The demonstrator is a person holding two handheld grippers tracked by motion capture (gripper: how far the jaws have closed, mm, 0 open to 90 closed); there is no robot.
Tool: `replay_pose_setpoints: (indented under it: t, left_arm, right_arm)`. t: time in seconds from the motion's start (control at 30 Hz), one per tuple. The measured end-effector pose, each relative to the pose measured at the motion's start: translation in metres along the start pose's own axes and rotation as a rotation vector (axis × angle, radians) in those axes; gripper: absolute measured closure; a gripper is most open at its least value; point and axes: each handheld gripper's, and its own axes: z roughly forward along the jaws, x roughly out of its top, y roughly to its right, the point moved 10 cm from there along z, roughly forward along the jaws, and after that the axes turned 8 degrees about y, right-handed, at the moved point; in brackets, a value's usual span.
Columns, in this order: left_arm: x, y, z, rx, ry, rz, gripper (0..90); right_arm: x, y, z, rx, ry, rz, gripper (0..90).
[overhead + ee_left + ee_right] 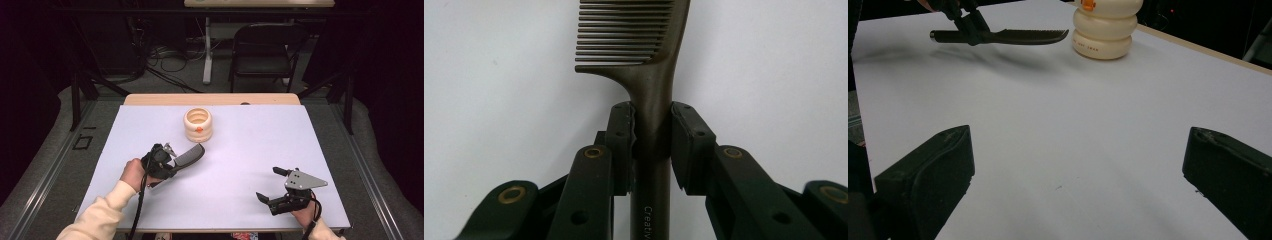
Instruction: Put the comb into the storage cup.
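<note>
Writing first: the comb (651, 95) handle carries pale lettering that reads "Creativ" before it runs off the bottom edge of the left gripper view. The cream ribbed container (1106, 27) has a line of small orange print on its lowest ring, seen in the right gripper view, too small to read; an orange tab or button sits higher on its side, also seen from the high view.

Containers: the cream ribbed container (198, 124) stands upright on the far-centre part of the white tabletop (240, 150), mouth open to the top. Inside, ribbed walls show; can't tell if anything is in it.

Left gripper (167, 161): fingers clamped on the comb handle, one pad (620, 135) on each side, just below where the teeth start. Comb (189, 155) is dark, held off the tabletop w/ its shadow beneath in the right gripper view, roughly level, tooth end pointing toward the container and near it but apart. In the left gripper view the teeth run off to the left of the spine, w/ the handle passing back between the fingers.

Right gripper (267, 182): rests low over the near-right part of the tabletop, fingers wide apart, nothing between them but bare white surface. Grey three-cornered plate on top. Well apart from comb and container.

A person's left hand (134, 172) in a cream sleeve holds the left gripper
</note>
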Motion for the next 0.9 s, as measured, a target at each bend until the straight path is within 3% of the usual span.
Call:
replay_pose_setpoints:
  t: [0.9]
  left_arm:
    - [0.001,-0.004,-0.013,0.025,0.142,-0.059,72.2]
  right_arm:
    - [0.000,0.000,0.001,0.001,0.003,0.003,0.0]
